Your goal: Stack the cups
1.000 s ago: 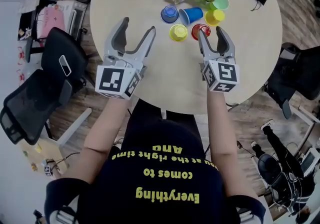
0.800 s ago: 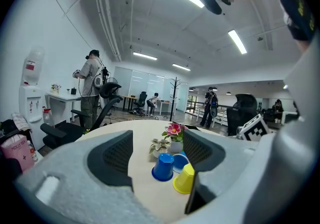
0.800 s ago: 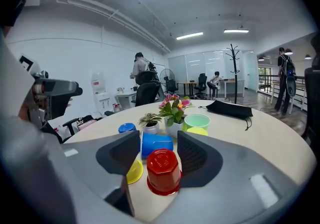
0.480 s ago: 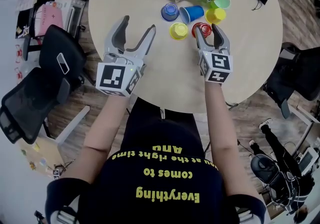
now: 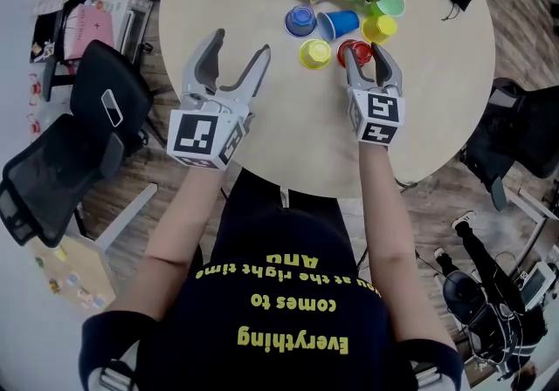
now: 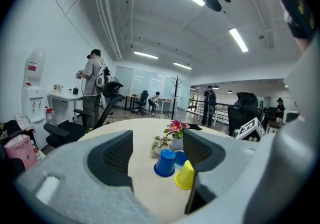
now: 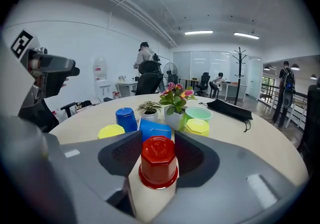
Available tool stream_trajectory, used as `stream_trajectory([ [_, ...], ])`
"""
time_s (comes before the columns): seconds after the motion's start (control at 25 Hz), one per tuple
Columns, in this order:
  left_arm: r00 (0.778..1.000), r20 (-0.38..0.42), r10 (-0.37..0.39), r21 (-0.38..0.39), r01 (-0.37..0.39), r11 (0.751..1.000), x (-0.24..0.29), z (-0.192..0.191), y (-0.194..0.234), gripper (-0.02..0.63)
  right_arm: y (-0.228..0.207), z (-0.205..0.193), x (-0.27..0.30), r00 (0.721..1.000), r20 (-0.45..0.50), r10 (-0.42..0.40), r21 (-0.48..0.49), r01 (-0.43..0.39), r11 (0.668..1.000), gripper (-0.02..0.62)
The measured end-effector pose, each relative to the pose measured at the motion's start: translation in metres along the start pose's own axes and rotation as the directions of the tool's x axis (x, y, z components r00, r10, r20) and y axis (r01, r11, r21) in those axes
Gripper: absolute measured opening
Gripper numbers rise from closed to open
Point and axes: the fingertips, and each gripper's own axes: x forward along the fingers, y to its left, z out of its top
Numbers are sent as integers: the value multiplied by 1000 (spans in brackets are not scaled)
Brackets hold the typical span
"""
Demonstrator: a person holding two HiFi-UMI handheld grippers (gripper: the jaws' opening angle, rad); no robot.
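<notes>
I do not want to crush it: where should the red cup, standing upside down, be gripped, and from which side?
Probably grip the red cup across its faceted side wall, above the flared rim, coming from the near side; a blue cup lies close behind. The right claw, whose jaws have just been closing, straddles it.

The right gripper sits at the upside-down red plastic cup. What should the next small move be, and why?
Probably finish closing the right gripper on the upside-down red plastic cup. Its jaws have just been closing and flank the cup's sides, but a thin gap seems to remain, so the cup is not yet gripped for lifting.
</notes>
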Motion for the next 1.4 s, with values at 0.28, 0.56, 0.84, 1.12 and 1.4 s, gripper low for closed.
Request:
stream_trajectory([
  [0.28,1000,17,-1,5,1,1000,-7,7,-6,313,2,13,-21,1000,26,7,-12,-7,1000,212],
  [0.56,999,45,-3,12,3,1000,-17,19,-13,313,11,31,-59,997,73,34,-56,-30,998,212],
  [0.84,998,67,-7,29,5,1000,-34,27,-25,313,34,28,-98,995,64,81,-96,-75,993,212],
  [1.12,998,61,6,49,-9,999,-51,21,-29,313,84,4,-122,986,15,167,-136,-163,977,212],
  [1.4,998,59,14,53,-17,998,-69,23,-32,313,122,-11,-124,974,-21,225,-133,-226,965,212],
])
